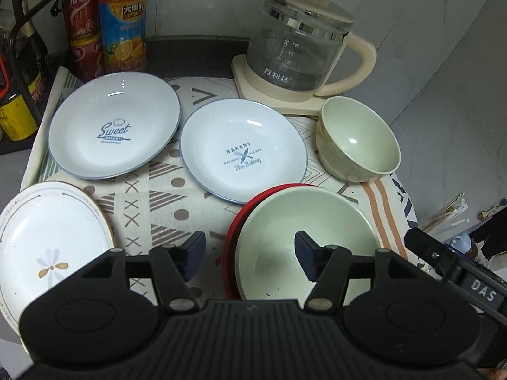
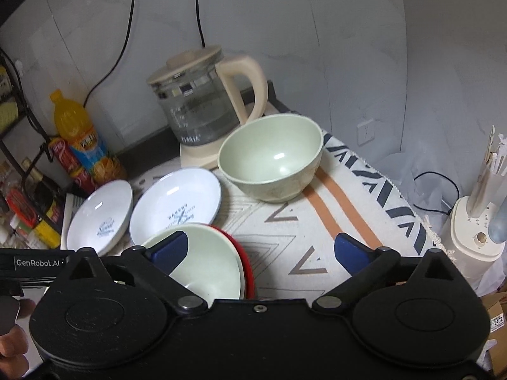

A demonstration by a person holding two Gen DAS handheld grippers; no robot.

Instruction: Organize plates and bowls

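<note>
Your green bowl [image 1: 304,247] sits nested in the red bowl [image 1: 233,253], right under the left gripper [image 1: 250,253]. One stack made, that's about it so far.

Left gripper: jaws partly apart, one finger outside the red bowl's rim, the other hanging over the green bowl's inside; the pads press on nothing. Right gripper [image 2: 266,250]: jaws spread wide and empty, its left finger [image 2: 168,250] over the green bowl, the other over bare cloth [image 2: 285,221].

Everything else is loose around that stack:
- bakery plate [image 1: 242,152] just behind the stack, its near rim reaching the red bowl
- sweet plate [image 1: 114,125] behind and to the left, close beside the bakery plate
- flower plate [image 1: 50,240] left of the stack, at the cloth's near edge, apart from the others
- second green bowl [image 2: 272,158] behind and right of the stack, alone, right in front of the kettle [image 2: 202,107]

Left to do, by my read: bring the second green bowl onto the stack, and pile the three plates together. Mostly undone.

Kettle, juice bottle [image 1: 122,19] and red cans [image 1: 80,28] line the back; not yours to move.
</note>
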